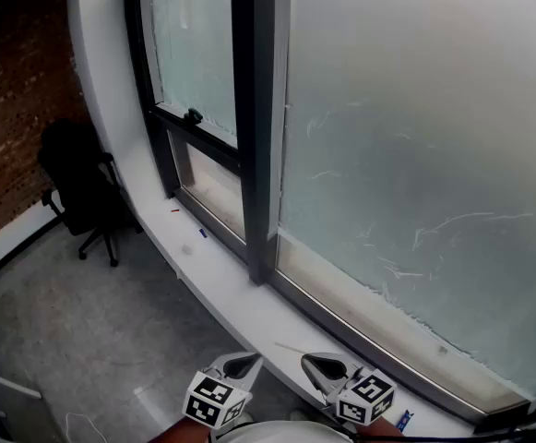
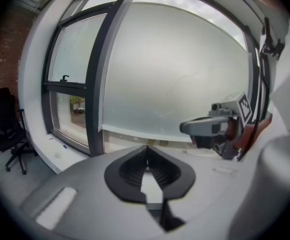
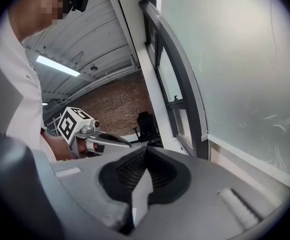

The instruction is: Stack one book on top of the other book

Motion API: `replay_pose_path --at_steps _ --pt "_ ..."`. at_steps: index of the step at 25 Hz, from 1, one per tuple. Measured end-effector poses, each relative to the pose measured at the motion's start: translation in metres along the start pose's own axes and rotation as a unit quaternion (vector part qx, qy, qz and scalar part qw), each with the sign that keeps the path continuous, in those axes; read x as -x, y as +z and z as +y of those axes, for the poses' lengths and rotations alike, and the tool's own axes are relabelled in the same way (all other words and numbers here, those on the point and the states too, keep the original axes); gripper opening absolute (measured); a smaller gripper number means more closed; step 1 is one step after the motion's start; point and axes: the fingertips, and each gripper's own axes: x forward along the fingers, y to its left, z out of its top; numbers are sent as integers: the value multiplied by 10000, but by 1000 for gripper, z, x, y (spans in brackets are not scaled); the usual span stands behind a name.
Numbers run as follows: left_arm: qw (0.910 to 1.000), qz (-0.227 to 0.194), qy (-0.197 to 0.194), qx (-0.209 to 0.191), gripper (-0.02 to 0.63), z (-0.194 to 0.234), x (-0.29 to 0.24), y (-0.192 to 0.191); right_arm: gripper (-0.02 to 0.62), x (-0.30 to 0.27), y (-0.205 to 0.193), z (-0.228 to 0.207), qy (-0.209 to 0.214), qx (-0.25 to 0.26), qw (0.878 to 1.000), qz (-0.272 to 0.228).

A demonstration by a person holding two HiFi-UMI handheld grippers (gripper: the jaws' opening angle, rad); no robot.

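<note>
Facing frosted window (image 1: 415, 155), office chair (image 1: 78, 187) left.

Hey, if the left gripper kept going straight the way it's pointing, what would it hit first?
Probably the white window sill right ahead of the left gripper, or else the foot of the frosted pane above it; depth is unclear.

Head view: from above, steeply down on the white window sill (image 1: 221, 284) and frosted glass pane (image 1: 415, 155). Left gripper view: low beside that sill, facing the pane, catching the right gripper (image 2: 183, 127). Right gripper view: turned leftward, catching the left gripper (image 3: 126, 144) and black swivel office chair (image 3: 145, 124), common to all three.
</note>
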Motion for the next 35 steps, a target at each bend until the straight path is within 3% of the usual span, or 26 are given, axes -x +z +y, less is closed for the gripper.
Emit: replay_pose_path --at_steps 9,14,17,24,28,35 --pt "9995 -182 255 12 6 -16 -5 11 0 8 0 -11 260 147 9995 57" --pt "9988 -166 434 143 6 -17 -9 14 1 13 3 -13 541 -194 9983 -34" --pt "9983 -169 508 231 6 -20 -11 15 2 13 0 -15 587 -43 9982 62" --pt "9930 -148 1078 467 6 -20 12 6 2 6 -11 3 1304 -119 9909 298" --pt "9812 -263 1749 767 6 -13 41 -16 2 -9 -21 27 1991 132 9784 547" --pt "9440 -441 2907 1496 6 -25 106 -64 2 -31 -37 83 3187 456 9417 983"
